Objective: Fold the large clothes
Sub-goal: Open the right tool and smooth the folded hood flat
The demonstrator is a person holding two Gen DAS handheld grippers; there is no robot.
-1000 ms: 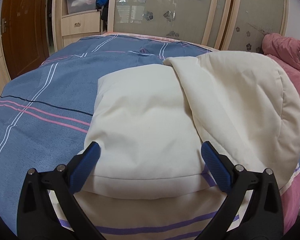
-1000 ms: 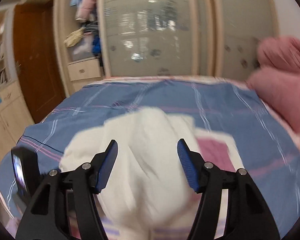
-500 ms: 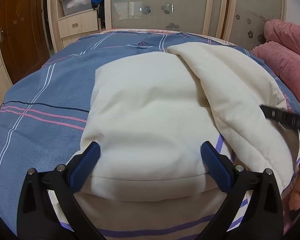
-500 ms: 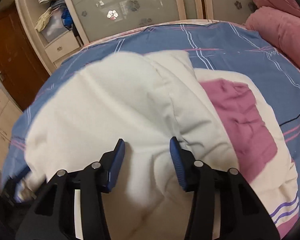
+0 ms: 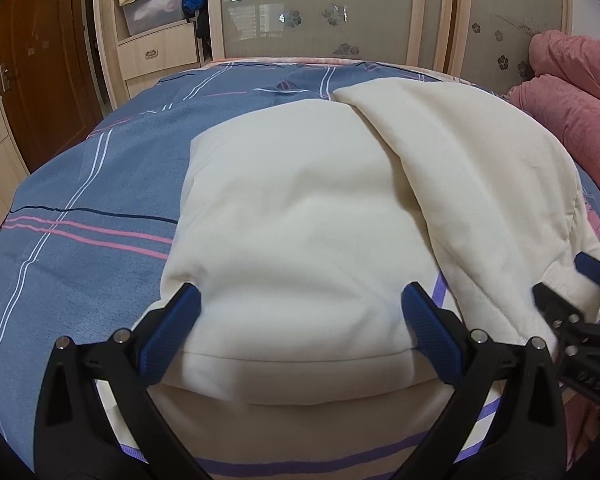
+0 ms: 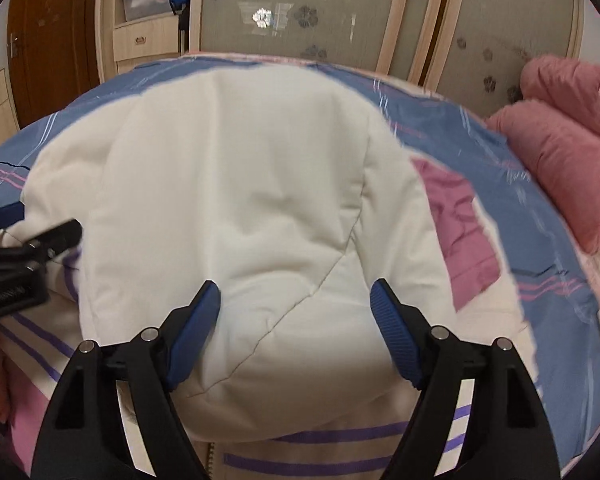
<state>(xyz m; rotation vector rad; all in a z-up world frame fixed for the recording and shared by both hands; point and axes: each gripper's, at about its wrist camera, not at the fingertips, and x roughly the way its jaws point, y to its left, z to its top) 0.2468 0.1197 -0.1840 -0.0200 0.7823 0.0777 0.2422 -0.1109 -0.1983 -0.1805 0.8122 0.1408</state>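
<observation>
A cream padded jacket with purple stripes and a pink panel lies on the blue striped bedspread. Both sides are folded in over its middle. My left gripper hovers open low over the left fold, its fingers wide apart and touching nothing. My right gripper is just over the right fold. Its jaws are opening, with the cream cloth bulging between them and the pads off it. Each gripper shows at the edge of the other's view: the right gripper and the left gripper.
Rolled pink bedding lies at the bed's right side. Behind the bed stand a wardrobe with frosted sliding doors, a drawer unit with clothes on top, and a brown door. Bare bedspread lies to the left of the jacket.
My right gripper came down with the cream fold and laid it over the jacket's right side; its jaws narrowed, then widened. My left gripper stayed put.
</observation>
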